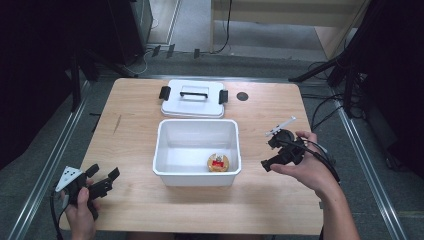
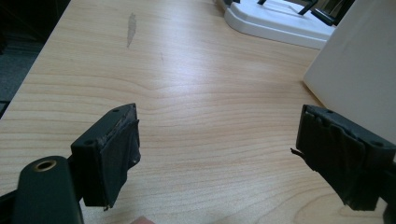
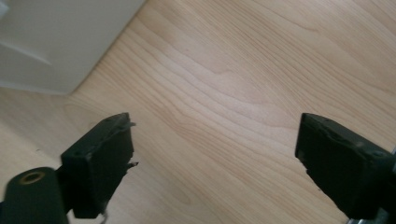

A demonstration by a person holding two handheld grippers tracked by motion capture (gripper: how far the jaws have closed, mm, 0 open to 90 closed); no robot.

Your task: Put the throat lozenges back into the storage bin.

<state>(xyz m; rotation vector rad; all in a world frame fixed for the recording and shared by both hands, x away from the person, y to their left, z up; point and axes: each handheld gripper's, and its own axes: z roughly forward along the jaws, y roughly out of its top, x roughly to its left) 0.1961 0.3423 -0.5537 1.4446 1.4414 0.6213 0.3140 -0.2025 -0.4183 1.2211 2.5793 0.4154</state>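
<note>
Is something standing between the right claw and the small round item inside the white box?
Yes. The white box's right wall rises between the right claw and the small round item, which lies on the box floor near the front right corner. The box is open on top; its lid lies behind it.

Place: we take this for a lab or recording studio.
Evidence: we see a bare wooden worktop [image 1: 270,210], black stand legs [image 1: 320,70], loose cables [image 1: 325,112] on grey carpet [image 1: 380,165], dark surroundings.
</note>
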